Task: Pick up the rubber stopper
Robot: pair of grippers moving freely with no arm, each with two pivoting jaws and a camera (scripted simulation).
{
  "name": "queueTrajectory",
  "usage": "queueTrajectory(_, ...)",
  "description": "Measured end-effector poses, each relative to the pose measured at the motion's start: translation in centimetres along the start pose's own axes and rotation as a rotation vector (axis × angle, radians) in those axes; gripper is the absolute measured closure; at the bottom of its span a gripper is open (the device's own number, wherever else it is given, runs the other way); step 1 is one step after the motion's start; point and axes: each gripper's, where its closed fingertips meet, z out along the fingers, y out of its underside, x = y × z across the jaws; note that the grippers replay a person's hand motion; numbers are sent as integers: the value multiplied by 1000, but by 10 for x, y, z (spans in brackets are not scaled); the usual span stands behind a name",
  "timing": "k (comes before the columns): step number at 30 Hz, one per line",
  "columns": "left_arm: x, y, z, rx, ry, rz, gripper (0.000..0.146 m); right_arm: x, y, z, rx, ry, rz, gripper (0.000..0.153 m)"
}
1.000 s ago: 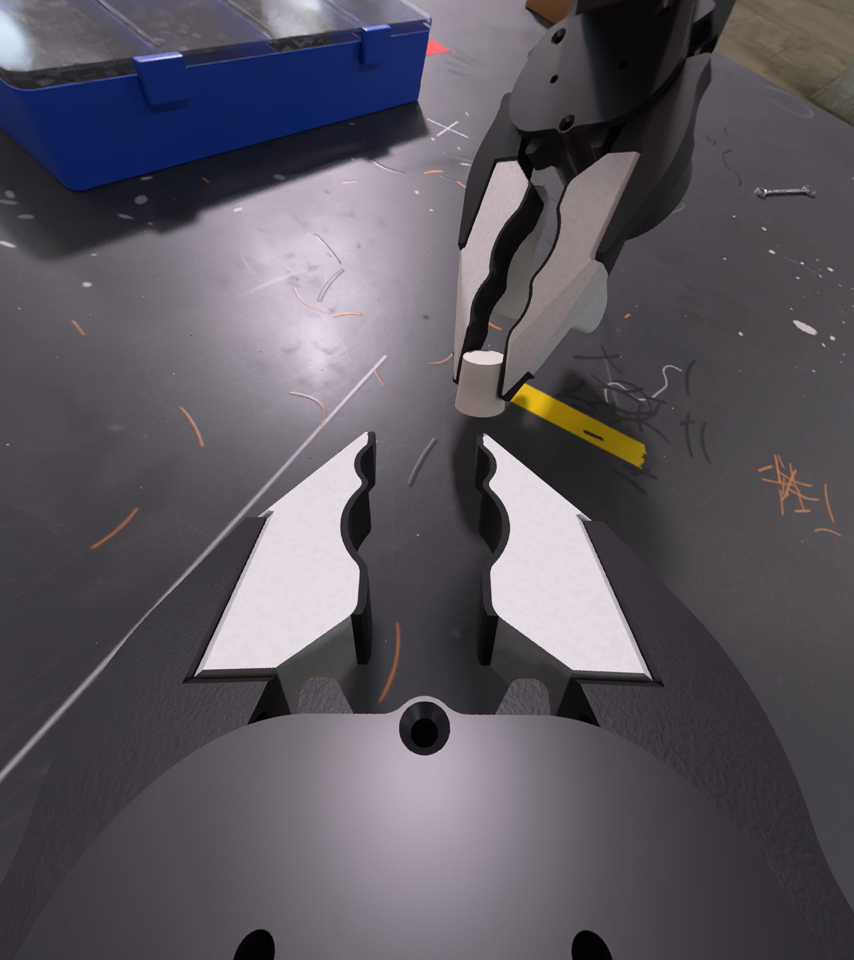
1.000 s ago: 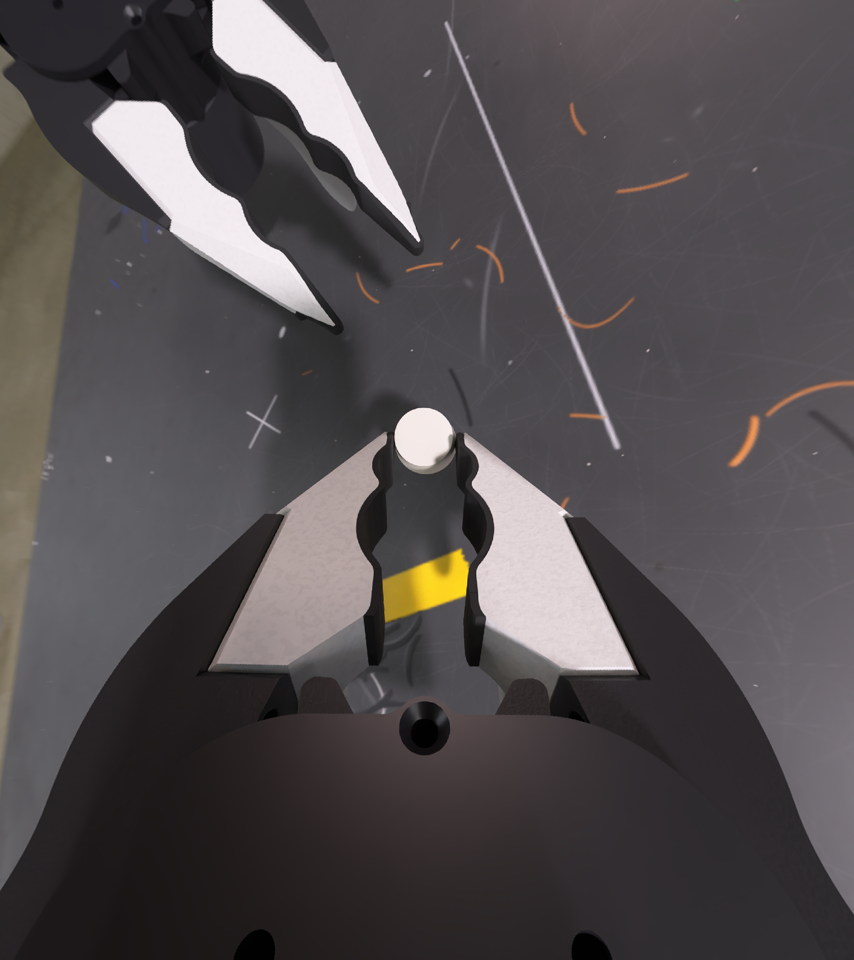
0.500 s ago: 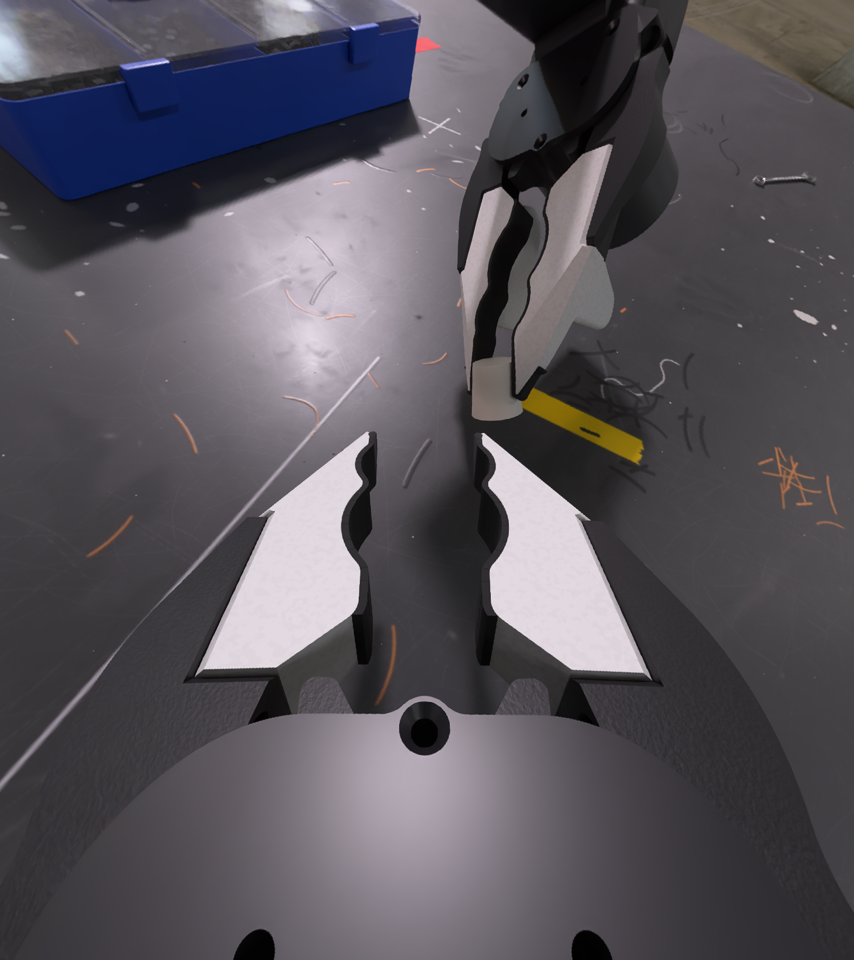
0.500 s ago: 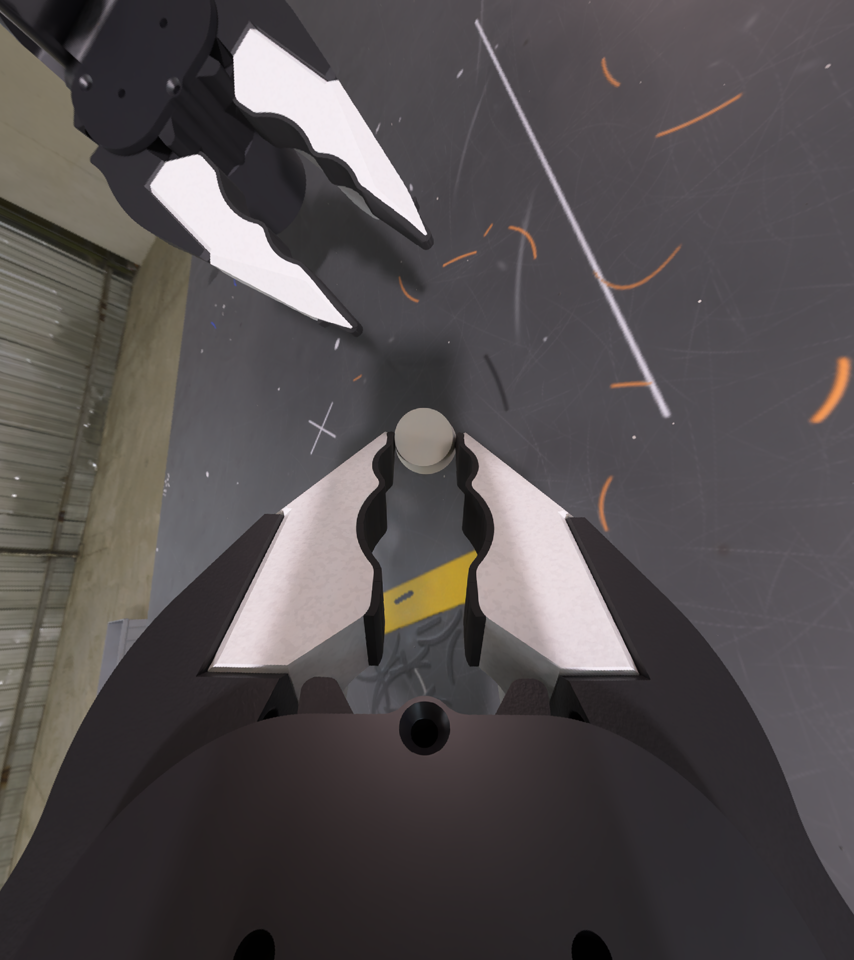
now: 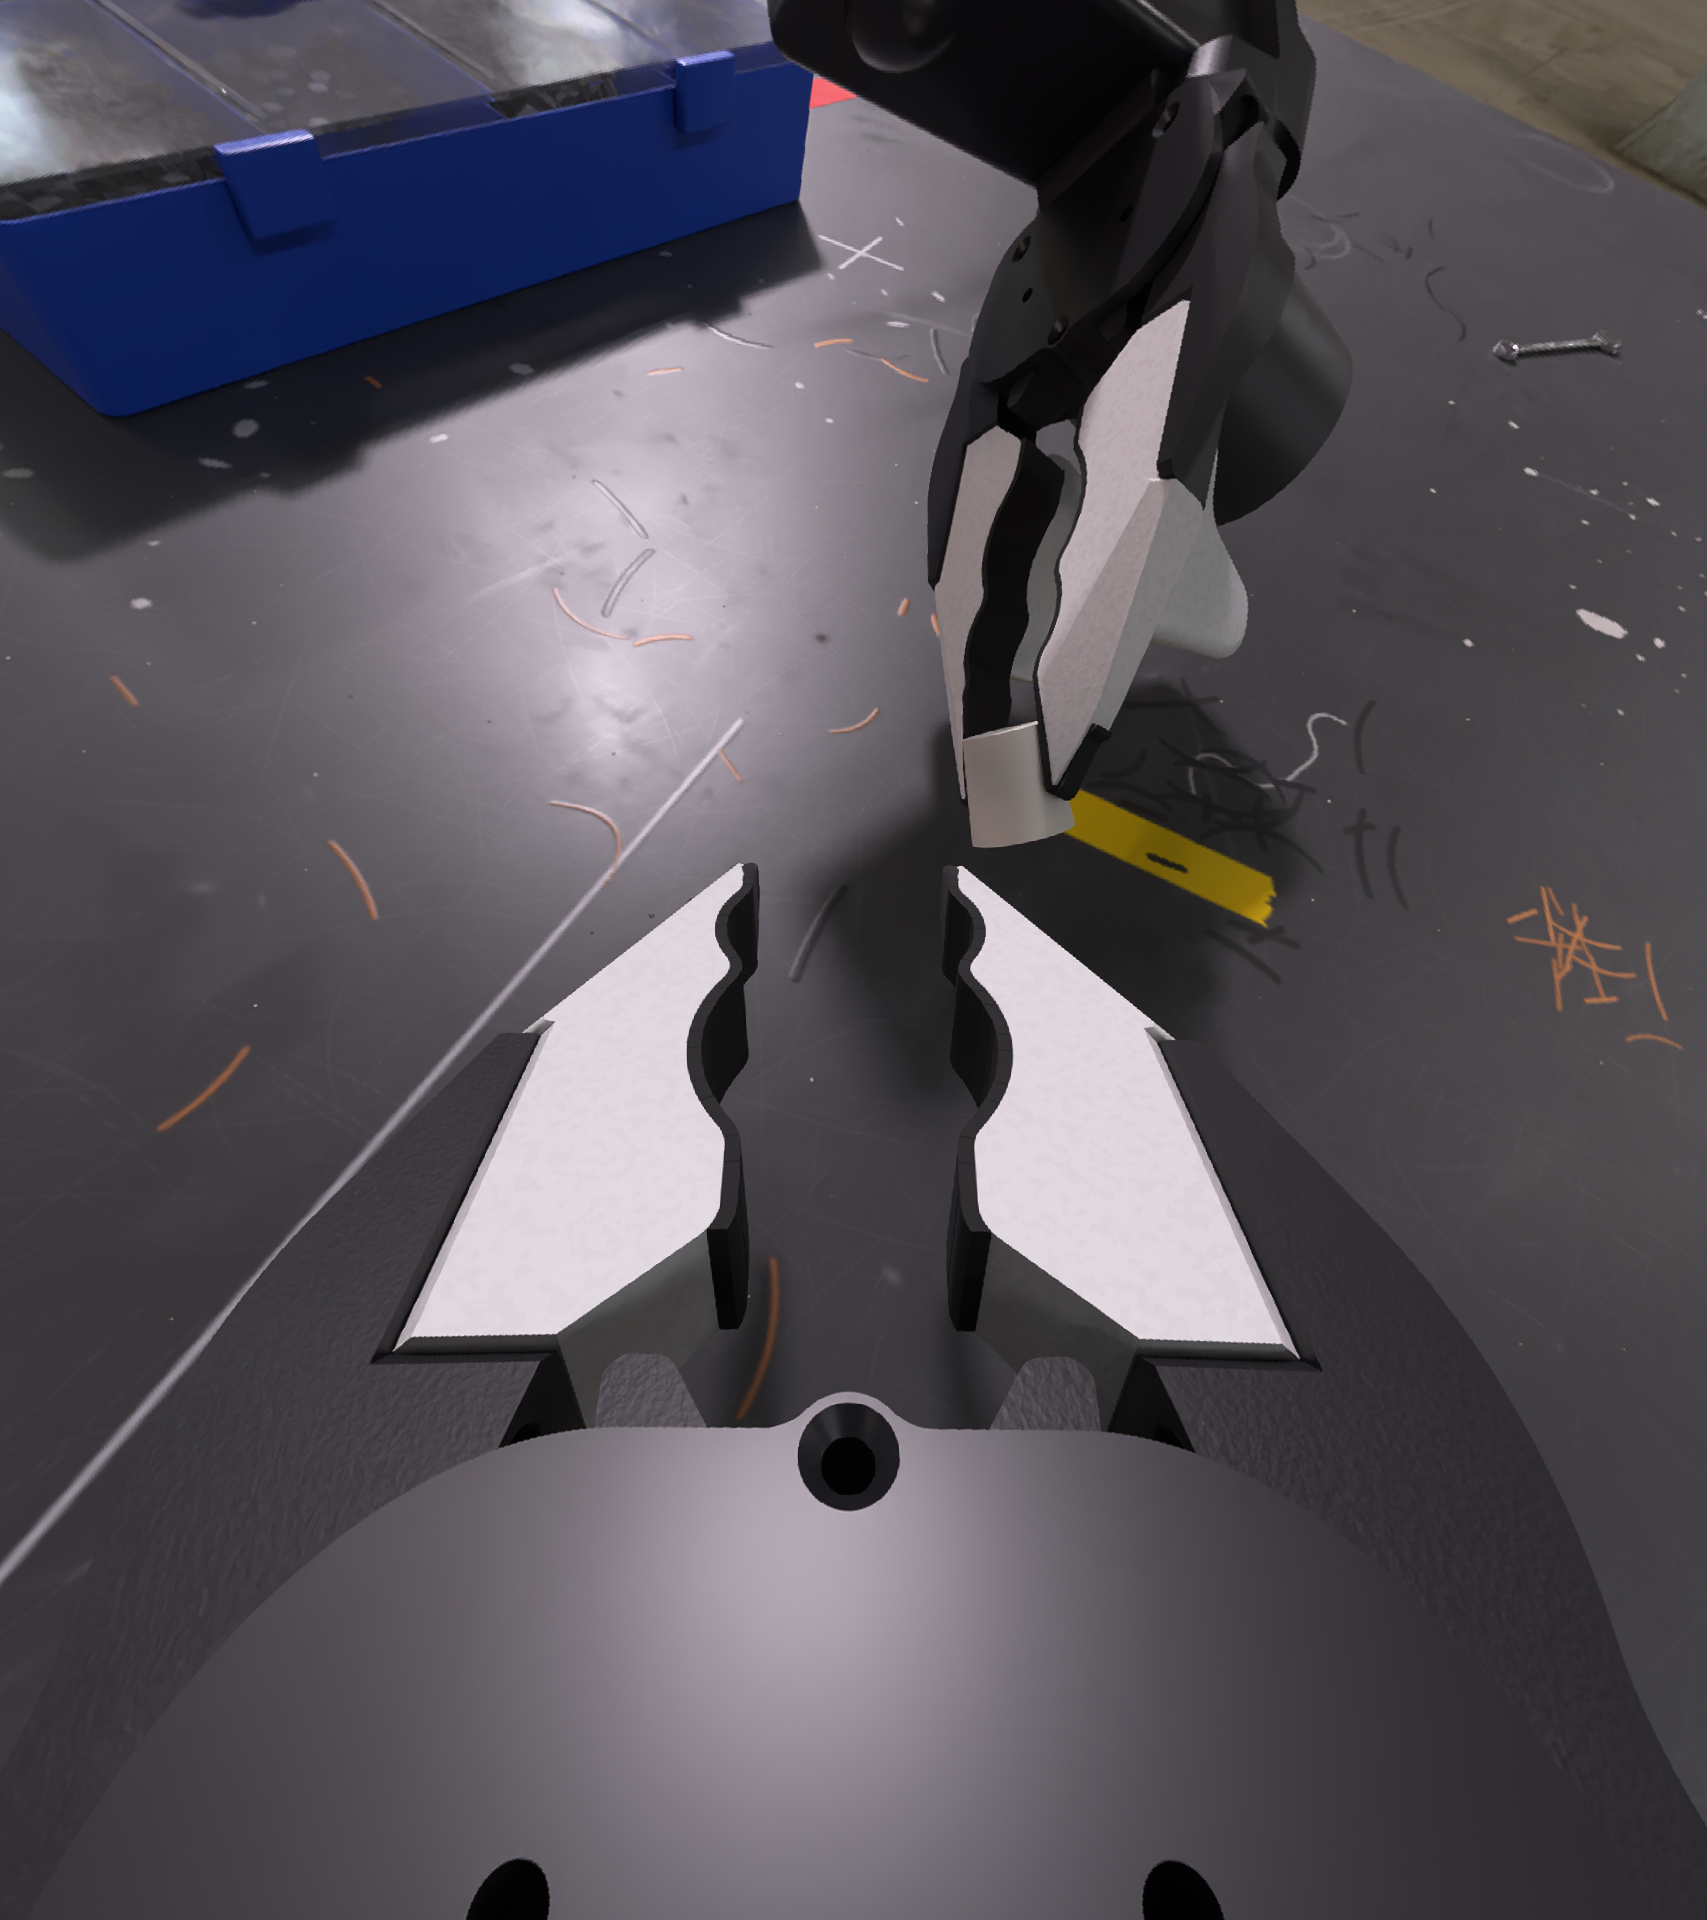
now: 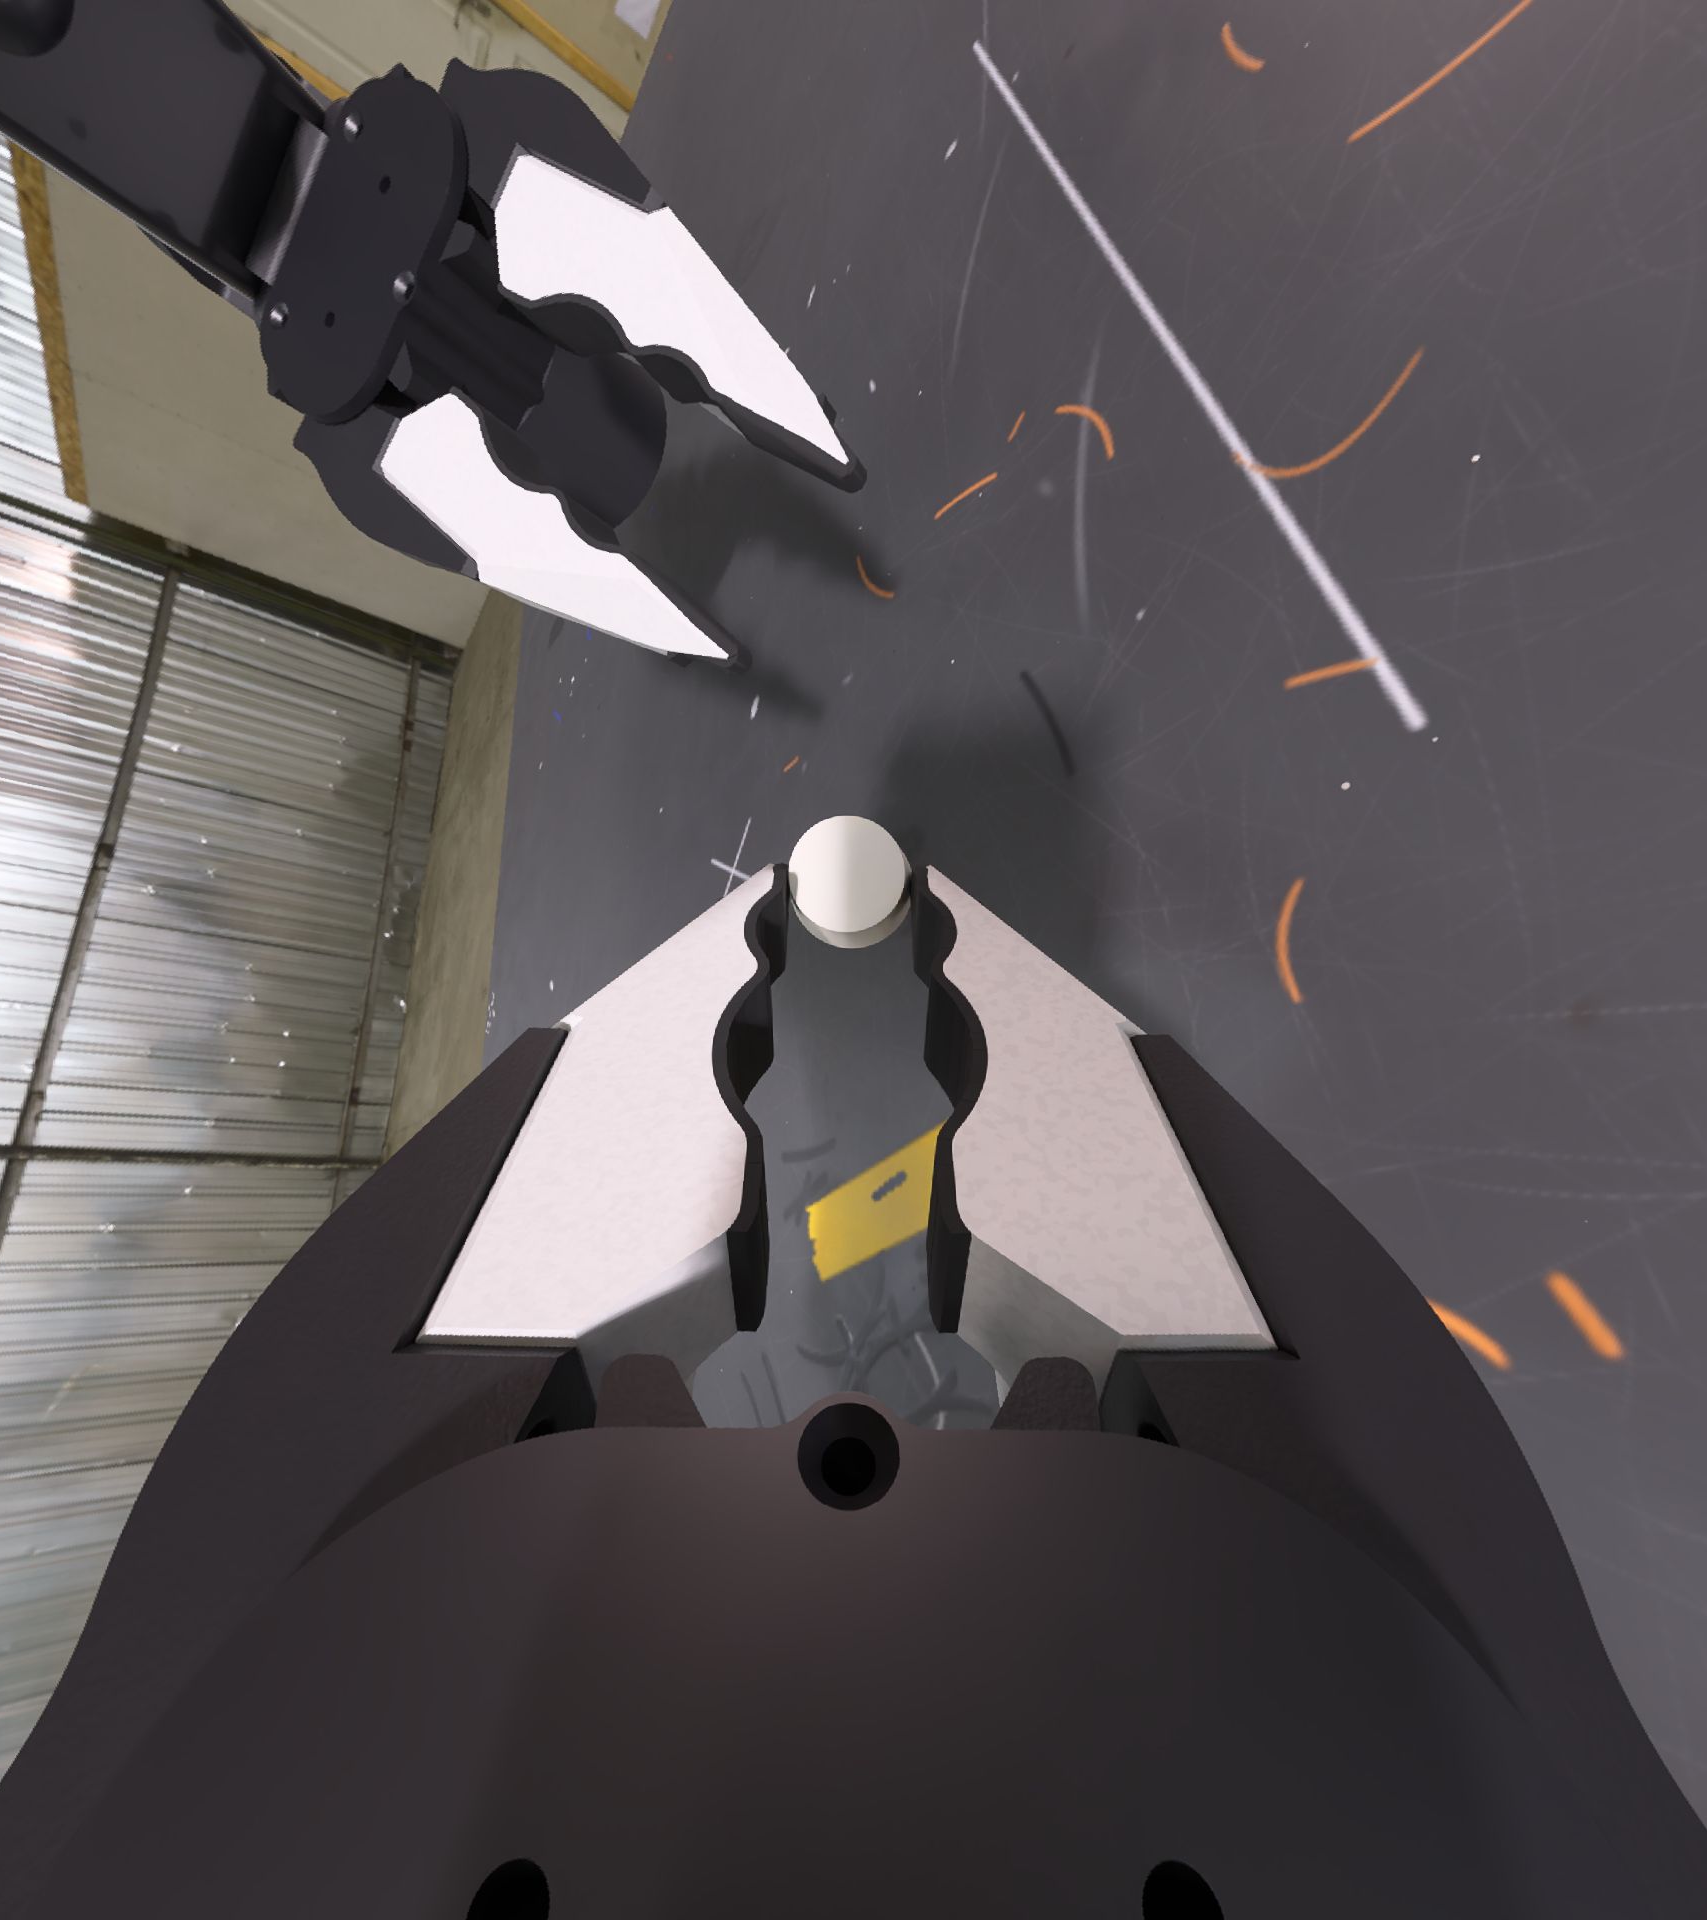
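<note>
The rubber stopper (image 5: pixel 1010 781) is a short off-white cylinder. My right gripper (image 5: pixel 1020 753) is shut on it at its fingertips and holds it clear above the dark table (image 5: pixel 413 675), its shadow below. In the right wrist view the stopper (image 6: pixel 847 878) sits between the tips of my right gripper (image 6: pixel 849 894). My left gripper (image 5: pixel 849 883) is open and empty, low over the table just in front of the stopper. It also shows in the right wrist view (image 6: pixel 792 566) at the upper left, open.
A blue case with a clear lid (image 5: pixel 329 197) stands at the back left. A yellow tape strip (image 5: pixel 1181 857) lies under the stopper. A small wrench (image 5: pixel 1555 346) lies far right. A long thin rod (image 5: pixel 537 945) lies on the table. The table edge and a shuttered wall (image 6: pixel 132 831) show at left.
My right gripper has lifted the stopper off the table and tilted. The table has dropped away in the right wrist view. My left gripper has stayed open and almost still.
</note>
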Motion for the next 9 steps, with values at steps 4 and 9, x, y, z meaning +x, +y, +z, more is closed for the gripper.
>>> queueTrajectory(4, 0, 0, 0, 0, 1, 2, 111, -1, 0, 0, 3, -2, 4, 129)
queueTrajectory(9, 0, 0, -1, -1, 0, 3, 112, 0, 0, 1, 70, 18, -17, 129)
